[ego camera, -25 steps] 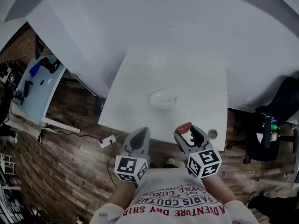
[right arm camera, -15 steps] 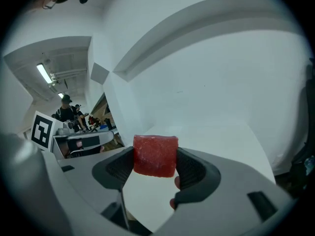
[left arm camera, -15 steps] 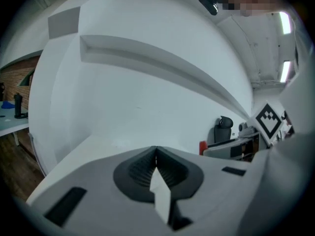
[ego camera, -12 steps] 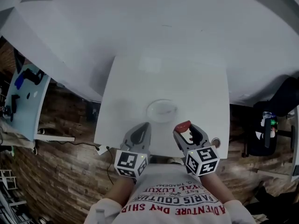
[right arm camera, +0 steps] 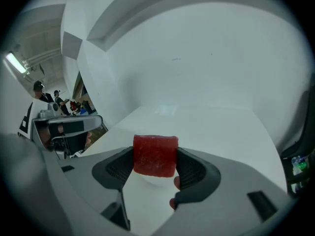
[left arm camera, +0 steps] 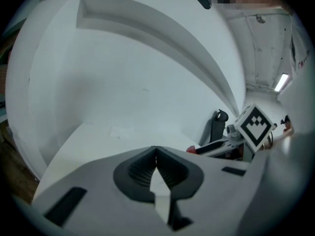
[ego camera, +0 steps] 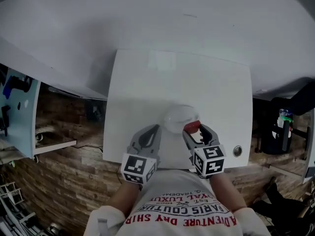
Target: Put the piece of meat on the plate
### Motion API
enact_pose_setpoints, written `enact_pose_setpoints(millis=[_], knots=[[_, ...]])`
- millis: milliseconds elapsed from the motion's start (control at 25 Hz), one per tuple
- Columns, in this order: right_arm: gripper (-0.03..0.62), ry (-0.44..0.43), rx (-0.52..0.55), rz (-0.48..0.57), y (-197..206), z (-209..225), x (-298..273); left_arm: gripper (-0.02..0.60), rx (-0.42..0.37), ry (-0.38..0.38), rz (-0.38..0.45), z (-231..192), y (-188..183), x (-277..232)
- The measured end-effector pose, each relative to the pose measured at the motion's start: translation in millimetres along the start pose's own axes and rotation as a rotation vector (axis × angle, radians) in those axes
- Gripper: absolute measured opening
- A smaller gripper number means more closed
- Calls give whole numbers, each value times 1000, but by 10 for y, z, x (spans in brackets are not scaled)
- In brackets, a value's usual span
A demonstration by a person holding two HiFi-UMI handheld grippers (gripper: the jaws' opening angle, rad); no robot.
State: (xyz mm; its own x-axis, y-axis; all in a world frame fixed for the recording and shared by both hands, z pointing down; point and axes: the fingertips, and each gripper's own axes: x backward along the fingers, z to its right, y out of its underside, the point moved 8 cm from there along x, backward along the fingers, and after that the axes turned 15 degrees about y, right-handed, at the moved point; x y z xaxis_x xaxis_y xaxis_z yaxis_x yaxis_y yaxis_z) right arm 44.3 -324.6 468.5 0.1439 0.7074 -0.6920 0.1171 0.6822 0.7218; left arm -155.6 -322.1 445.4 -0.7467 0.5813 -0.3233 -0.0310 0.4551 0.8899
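right tool [right arm camera: 155, 157]: clenched on the piece of meat [right arm camera: 155, 154], one jaw pressing each side, so it's properly pinched and off the tabletop [ego camera: 147, 82]
meat: red blocky chunk; from the head view it sits at the tool tips, right over the near-right edge of the plate [ego camera: 173, 116]
plate: small, white, round, on the near half of the white tabletop, kinda blends in
left tool [left arm camera: 156, 154]: jaws squeezed together with nothing in them, hanging just left of the plate near the front edge
the two tools: side by side, plate between their tips
below: wooden floor [ego camera: 64, 171] and the person's printed shirt [ego camera: 182, 210]
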Motion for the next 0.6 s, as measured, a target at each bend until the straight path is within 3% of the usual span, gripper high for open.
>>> enact_pose_setpoints(millis=[600], knots=[[275,75,97,-251,217,-140,-919,6,73,31,-78,-518,261,-204]])
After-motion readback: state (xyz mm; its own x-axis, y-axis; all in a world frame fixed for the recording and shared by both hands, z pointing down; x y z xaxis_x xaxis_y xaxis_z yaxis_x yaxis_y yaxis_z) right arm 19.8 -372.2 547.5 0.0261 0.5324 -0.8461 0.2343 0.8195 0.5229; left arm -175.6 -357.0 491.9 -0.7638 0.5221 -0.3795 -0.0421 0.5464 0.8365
